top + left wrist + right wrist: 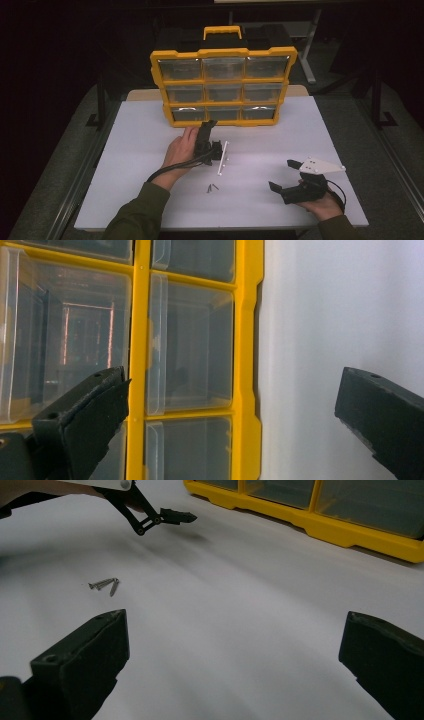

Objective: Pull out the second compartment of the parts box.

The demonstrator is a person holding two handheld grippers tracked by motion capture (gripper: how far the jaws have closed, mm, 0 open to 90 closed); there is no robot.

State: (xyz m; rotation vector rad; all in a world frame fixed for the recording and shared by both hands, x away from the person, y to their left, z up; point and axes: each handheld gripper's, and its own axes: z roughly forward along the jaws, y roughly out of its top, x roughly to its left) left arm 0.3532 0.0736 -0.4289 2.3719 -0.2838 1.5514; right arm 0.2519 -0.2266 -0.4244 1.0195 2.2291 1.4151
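left gripper (209,131) has its jaws set wide apart and empty, tipped onto its side just in front of the bottom row of the yellow drawer organizer (223,52). in the left gripper view the clear bottom-row drawer (190,345) lies straight ahead, between the two jaws, with the yellow frame bar (138,330) off the near jaw and the bare white table (345,315) behind the far jaw. the step in hand appears to be opening this drawer.

procedure:
- advance the left gripper until the drawer's front lip sits between the jaws; the lip itself is hard to make out through the clear plastic, so confirm contact before closing.
- keep both jaws clear of the frame bar; clamping on it would only tug the whole organizer.
- close gently, then pull straight back along the drawer's travel.

right gripper (292,175) rests low over the table, well apart from the organizer, jaws likewise spread and empty. two screws (105,584) lie ahead of it and toward its near jaw, touching each other. hold the right gripper ready to pick them once the drawer is open.
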